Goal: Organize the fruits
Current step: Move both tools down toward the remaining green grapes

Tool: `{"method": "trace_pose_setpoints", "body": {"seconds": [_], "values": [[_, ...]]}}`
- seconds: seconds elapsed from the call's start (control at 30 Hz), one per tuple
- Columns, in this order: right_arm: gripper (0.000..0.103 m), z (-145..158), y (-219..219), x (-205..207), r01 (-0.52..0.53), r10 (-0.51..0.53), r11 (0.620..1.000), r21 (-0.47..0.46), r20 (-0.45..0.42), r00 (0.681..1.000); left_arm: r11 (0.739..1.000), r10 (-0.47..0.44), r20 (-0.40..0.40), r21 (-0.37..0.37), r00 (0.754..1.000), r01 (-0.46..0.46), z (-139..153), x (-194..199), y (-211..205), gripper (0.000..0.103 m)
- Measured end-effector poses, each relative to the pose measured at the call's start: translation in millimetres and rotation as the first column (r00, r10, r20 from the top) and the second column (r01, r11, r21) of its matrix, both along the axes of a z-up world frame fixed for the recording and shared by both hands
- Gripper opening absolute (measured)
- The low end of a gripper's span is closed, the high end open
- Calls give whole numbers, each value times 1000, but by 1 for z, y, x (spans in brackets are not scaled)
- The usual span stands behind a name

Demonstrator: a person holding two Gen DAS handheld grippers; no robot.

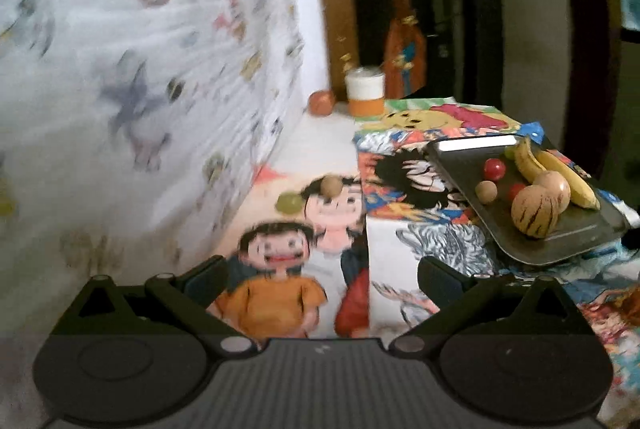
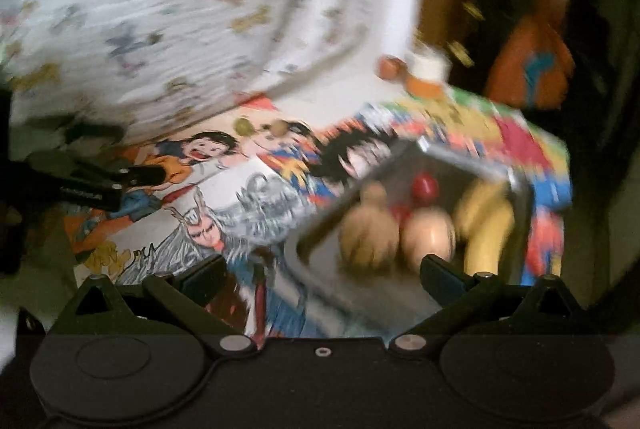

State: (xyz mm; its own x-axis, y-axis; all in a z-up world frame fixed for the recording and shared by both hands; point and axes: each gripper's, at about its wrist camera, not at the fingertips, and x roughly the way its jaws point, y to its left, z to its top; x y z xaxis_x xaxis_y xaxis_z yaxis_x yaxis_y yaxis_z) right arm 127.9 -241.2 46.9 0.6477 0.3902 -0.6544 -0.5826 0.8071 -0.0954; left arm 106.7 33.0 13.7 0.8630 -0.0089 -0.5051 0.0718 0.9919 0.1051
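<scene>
A white-and-orange cup (image 1: pixel 365 91) stands beyond cartoon-printed sheets (image 1: pixel 420 241), beside a white patterned curtain (image 1: pixel 140 69).

dark grey tray (image 1: pixel 460 159) right of frame: yellow bananas (image 1: pixel 560 173), red cherry tomatoes (image 1: pixel 495 169), tan purple-striped melon (image 1: pixel 536 211). multicolour cartoon-print cloth (image 1: pixel 400 157) centre. white curtain (image 1: pixel 140 69) with faded cartoon motifs, upper left. white-orange cup (image 1: pixel 365 91).

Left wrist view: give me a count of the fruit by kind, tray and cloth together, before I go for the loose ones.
Bananas: 2, on the tray
Striped tan melons: 2, on the tray
Red round fruits: 2, on the tray
Small tan balls: 2, one on the tray, one on the cloth
Green grapes: 2, one on the cloth, one at the tray's far edge
Orange fruit: 1, by the cup
Total: 11
</scene>
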Motion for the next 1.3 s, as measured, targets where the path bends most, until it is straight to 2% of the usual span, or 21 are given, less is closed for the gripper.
{"method": "trace_pose_setpoints", "body": {"seconds": [0.07,0.13,0.23,0.33,0.43,0.5,0.57,0.67,0.87,0.93,1.03,1.13,1.3], "values": [[102,9,10,14,-130,133,988,-88,32,991,999,-17,16,29,1000,17,1,7,2,103],[102,16,21,26,-247,261,953,-177,63,963,996,-54,35,68,998,52,1,15,2,103],[102,27,35,48,-419,438,875,-241,26,899,990,-102,36,105,994,98,1,23,-3,103],[102,41,49,69,-562,566,794,-230,-57,822,983,-145,27,118,989,141,4,31,-7,103],[102,51,66,86,-657,664,711,-251,-66,744,975,-165,12,152,986,161,4,43,-11,103],[102,52,77,100,-706,723,647,-288,-64,688,975,-164,-15,149,986,165,2,56,-10,103],[102,46,86,115,-727,746,614,-307,-77,662,976,-168,-47,132,985,172,-2,67,-7,103],[102,31,97,145,-744,756,596,-301,-102,647,979,-143,-80,137,986,153,-12,85,-5,103],[96,-6,110,192,-796,807,531,-290,-114,580,978,-112,-89,166,990,126,-27,109,-3,103],[95,-17,113,205,-803,818,516,-298,-106,566,977,-101,-87,178,991,115,-32,117,-2,103],[90,-29,120,222,-792,812,530,-302,-89,577,976,-73,-92,199,993,90,-36,128,-1,100],[88,-35,132,236,-787,802,555,-270,-75,592,977,-66,-94,197,993,83,-38,137,1,97],[86,-45,148,244,-768,793,577,-280,-35,608,974,-57,-105,214,993,79,-43,148,4,88]]}}
